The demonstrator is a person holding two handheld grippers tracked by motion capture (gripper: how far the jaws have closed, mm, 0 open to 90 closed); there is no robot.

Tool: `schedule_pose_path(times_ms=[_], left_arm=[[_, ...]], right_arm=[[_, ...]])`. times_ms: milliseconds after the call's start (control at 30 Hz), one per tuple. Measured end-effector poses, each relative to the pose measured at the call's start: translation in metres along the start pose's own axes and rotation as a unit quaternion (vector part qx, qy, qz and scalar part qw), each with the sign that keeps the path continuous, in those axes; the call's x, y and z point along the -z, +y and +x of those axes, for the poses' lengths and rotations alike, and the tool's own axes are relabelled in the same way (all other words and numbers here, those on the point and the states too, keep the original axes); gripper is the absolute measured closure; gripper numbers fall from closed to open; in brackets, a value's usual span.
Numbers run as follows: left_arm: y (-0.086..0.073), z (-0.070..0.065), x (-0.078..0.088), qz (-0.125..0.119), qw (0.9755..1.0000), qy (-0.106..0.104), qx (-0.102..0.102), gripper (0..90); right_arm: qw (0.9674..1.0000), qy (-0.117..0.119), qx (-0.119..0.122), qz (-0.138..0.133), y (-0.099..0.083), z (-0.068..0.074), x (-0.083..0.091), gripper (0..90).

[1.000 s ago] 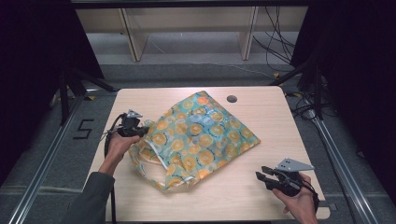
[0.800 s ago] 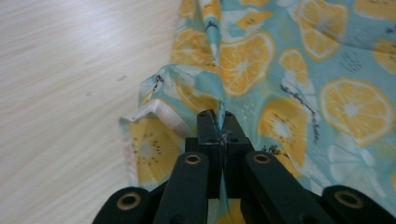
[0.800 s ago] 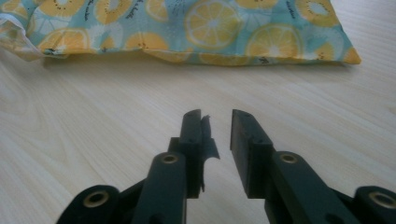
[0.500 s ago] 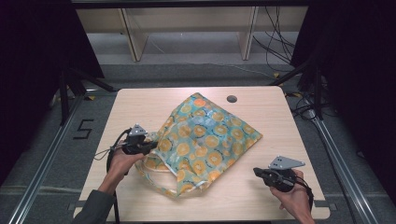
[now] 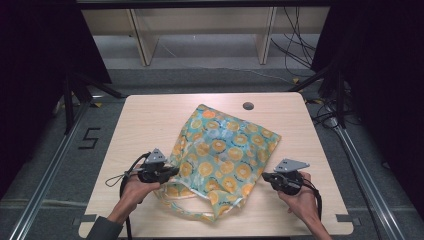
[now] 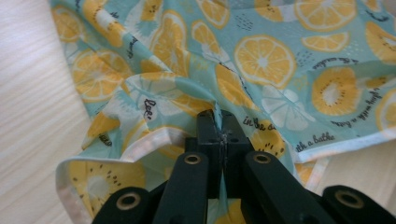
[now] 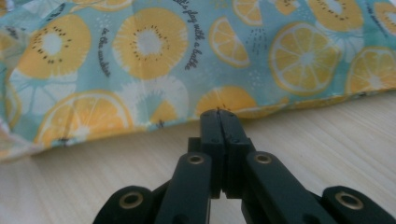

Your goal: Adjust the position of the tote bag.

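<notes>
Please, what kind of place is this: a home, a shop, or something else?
Probably a lab or recording studio, not a home. A bare wooden table stands between metal floor rails and black curtains, with loose cables behind. Each hand holds a claw; the left claw grips a fruit-print bag.

L gripper (image 5: 172,171) fingers pinched on cloth; R gripper (image 5: 266,176) fingers closed, nothing held, both hands low.

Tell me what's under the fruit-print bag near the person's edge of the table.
The fruit-print bag lies on the wooden table. At its near end a handle loop sticks out onto bare wood. The left gripper pinches the fabric there. Anything beneath the bag's middle is covered.
</notes>
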State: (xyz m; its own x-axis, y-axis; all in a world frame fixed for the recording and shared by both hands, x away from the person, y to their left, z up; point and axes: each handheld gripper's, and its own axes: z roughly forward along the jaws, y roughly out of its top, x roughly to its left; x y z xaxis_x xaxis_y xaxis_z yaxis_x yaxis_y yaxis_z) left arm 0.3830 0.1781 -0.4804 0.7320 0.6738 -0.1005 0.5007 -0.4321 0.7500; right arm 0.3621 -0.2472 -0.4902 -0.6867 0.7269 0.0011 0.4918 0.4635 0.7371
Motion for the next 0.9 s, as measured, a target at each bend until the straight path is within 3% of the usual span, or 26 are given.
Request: schedule_pose_path(times_ms=[267,300,400,467,633,800,867,900], left_arm=[[-0.002,-0.026,-0.004,-0.007,0.9994,-0.034,-0.002,88.8],[-0.002,-0.034,-0.005,-0.008,0.9994,-0.033,-0.012,88.8],[-0.002,-0.041,-0.004,-0.011,0.9991,-0.040,-0.014,88.8],[-0.004,-0.051,-0.005,-0.010,0.9985,-0.048,-0.023,88.8],[-0.004,-0.066,-0.006,-0.020,0.9976,-0.065,-0.013,88.7],[-0.004,-0.078,-0.008,-0.017,0.9966,-0.076,-0.028,88.4],[-0.003,-0.081,-0.008,-0.022,0.9963,-0.077,-0.030,87.5],[-0.003,-0.080,-0.007,-0.024,0.9964,-0.078,-0.026,86.0]], right_arm=[[0.9999,-0.007,0.012,0.009,0.012,-0.009,-0.020,90.0],[0.9998,-0.011,0.011,0.014,0.014,-0.011,-0.025,90.0],[0.9997,-0.008,0.003,0.022,0.018,-0.013,-0.028,90.0],[0.9996,-0.017,0.014,0.016,0.024,-0.019,-0.034,90.0],[0.9992,-0.021,0.011,0.033,0.032,-0.025,-0.045,90.0],[0.9990,-0.030,0.014,0.031,0.038,-0.033,-0.048,90.0],[0.9991,-0.036,0.007,0.019,0.041,-0.036,-0.042,90.0],[0.9989,-0.040,0.021,0.005,0.042,-0.039,-0.038,90.0]])
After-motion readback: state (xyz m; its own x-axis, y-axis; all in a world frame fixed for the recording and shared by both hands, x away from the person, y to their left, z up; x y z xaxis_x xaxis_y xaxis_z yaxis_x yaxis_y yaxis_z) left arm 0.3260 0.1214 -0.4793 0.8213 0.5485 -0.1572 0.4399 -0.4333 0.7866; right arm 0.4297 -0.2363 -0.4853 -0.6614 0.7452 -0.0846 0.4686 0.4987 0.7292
